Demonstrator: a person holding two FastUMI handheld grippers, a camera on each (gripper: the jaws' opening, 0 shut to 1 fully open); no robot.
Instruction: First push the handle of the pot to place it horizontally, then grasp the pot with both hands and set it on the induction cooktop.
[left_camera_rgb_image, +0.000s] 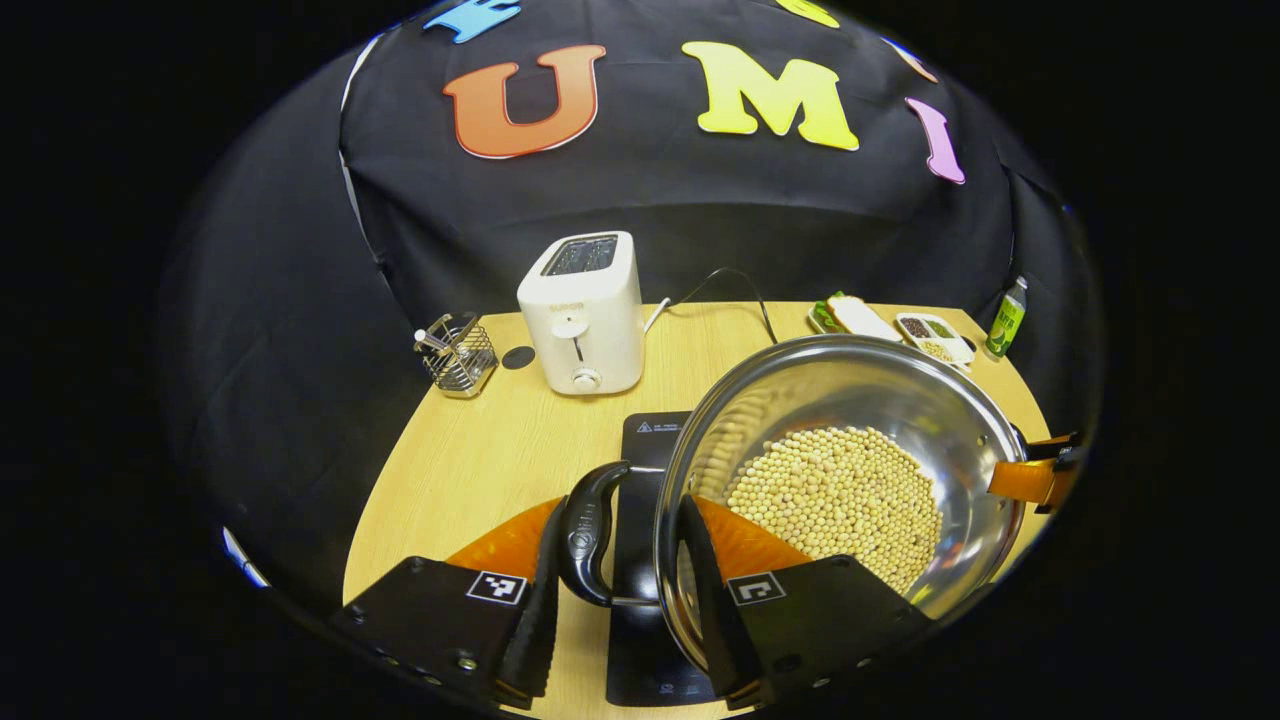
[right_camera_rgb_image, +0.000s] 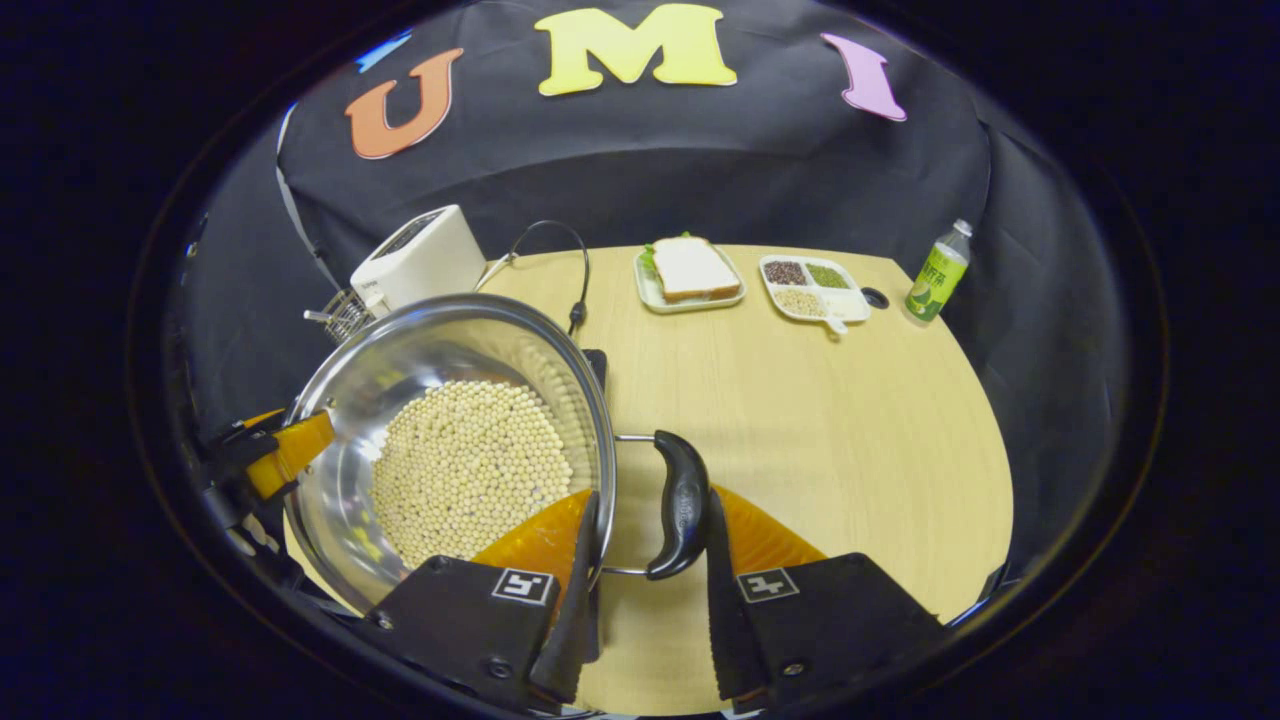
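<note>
A steel pot (left_camera_rgb_image: 850, 390) filled with pale soybeans (left_camera_rgb_image: 835, 500) hangs over the black induction cooktop (left_camera_rgb_image: 652, 445); whether it touches the cooktop I cannot tell. In the left gripper view my left gripper (left_camera_rgb_image: 625, 510) is shut on the pot's black left handle (left_camera_rgb_image: 590, 530), one finger outside the handle and the other inside the rim. The right gripper (left_camera_rgb_image: 1040, 478) shows at the pot's far side. In the right gripper view my right gripper (right_camera_rgb_image: 652, 500) is shut the same way on the other black handle (right_camera_rgb_image: 682, 500) of the pot (right_camera_rgb_image: 400, 370), with the left gripper (right_camera_rgb_image: 285, 450) beyond.
A white toaster (left_camera_rgb_image: 585, 310) and a wire rack (left_camera_rgb_image: 458, 352) stand behind the cooktop. At the back of the wooden table (right_camera_rgb_image: 850, 430) are a sandwich plate (right_camera_rgb_image: 690, 272), a divided tray of grains (right_camera_rgb_image: 812, 285) and a green bottle (right_camera_rgb_image: 938, 272). A black cable (right_camera_rgb_image: 578, 270) trails from the toaster.
</note>
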